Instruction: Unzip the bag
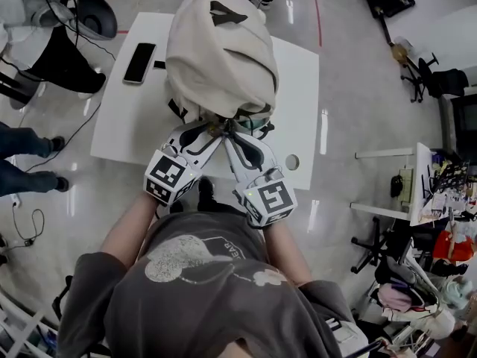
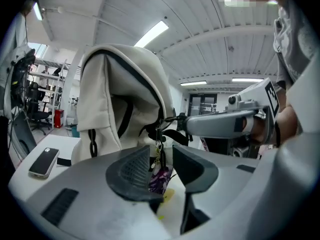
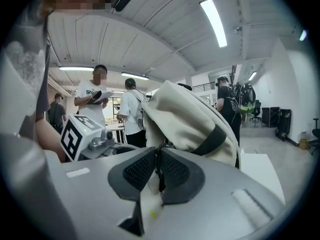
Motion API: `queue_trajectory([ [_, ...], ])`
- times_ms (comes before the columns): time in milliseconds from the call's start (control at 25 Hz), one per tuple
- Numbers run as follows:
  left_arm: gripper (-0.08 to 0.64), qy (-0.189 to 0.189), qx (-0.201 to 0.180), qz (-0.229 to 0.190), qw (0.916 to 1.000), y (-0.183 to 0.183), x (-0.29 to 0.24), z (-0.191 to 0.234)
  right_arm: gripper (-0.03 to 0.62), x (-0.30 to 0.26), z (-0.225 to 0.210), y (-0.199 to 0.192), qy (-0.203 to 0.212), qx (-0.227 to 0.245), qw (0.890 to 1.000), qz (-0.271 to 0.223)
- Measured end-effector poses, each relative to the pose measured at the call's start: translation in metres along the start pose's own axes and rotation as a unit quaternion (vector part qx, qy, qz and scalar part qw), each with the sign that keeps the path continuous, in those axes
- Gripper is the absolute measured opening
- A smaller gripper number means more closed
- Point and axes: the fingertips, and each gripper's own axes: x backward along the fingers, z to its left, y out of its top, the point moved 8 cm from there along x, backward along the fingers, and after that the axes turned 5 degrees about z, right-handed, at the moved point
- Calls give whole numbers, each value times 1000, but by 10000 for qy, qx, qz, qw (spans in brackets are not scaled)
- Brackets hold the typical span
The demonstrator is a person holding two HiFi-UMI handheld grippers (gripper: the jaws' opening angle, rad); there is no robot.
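Note:
A cream backpack (image 1: pixel 220 51) with black straps stands upright on the white table (image 1: pixel 299 88). Both grippers meet at its near side. In the left gripper view the bag (image 2: pixel 112 99) rises ahead, and my left gripper (image 2: pixel 160 165) stands open. A gold chain with a purple tag (image 2: pixel 160 178) hangs between its jaws, and the pads do not press on it. My right gripper (image 3: pixel 159 165) is shut on a thin black zipper pull (image 3: pixel 159 176) at the bag (image 3: pixel 192 119). In the head view the left gripper (image 1: pixel 214 130) and right gripper (image 1: pixel 232 133) nearly touch.
A black phone (image 1: pixel 139 62) lies on the table's far left part, and a small white disc (image 1: pixel 292 162) sits near its front right corner. Several people (image 3: pixel 95 101) stand beyond the table. A cluttered desk (image 1: pixel 421 189) is at the right, and a black chair (image 1: pixel 93 10) at the far left.

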Motion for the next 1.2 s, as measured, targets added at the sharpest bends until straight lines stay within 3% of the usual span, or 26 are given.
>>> queue_trajectory([
  [240,173,335,-276,-255,9987,15,-24,-5,34,7,-8,22,440,-245,9983,-281],
  [480,143,874,-213,-730,9933,37,-30,-6,34,6,-8,36,689,56,9974,-205],
  [680,106,786,143,-724,9942,37,-32,-6,34,2,-7,43,883,-24,9960,-140],
  [840,81,920,248,-876,9916,30,-35,-10,32,-5,-3,49,1105,224,9936,105],
  [1200,60,974,587,-1327,9846,21,-36,-17,32,-21,8,76,2017,378,9784,259],
])
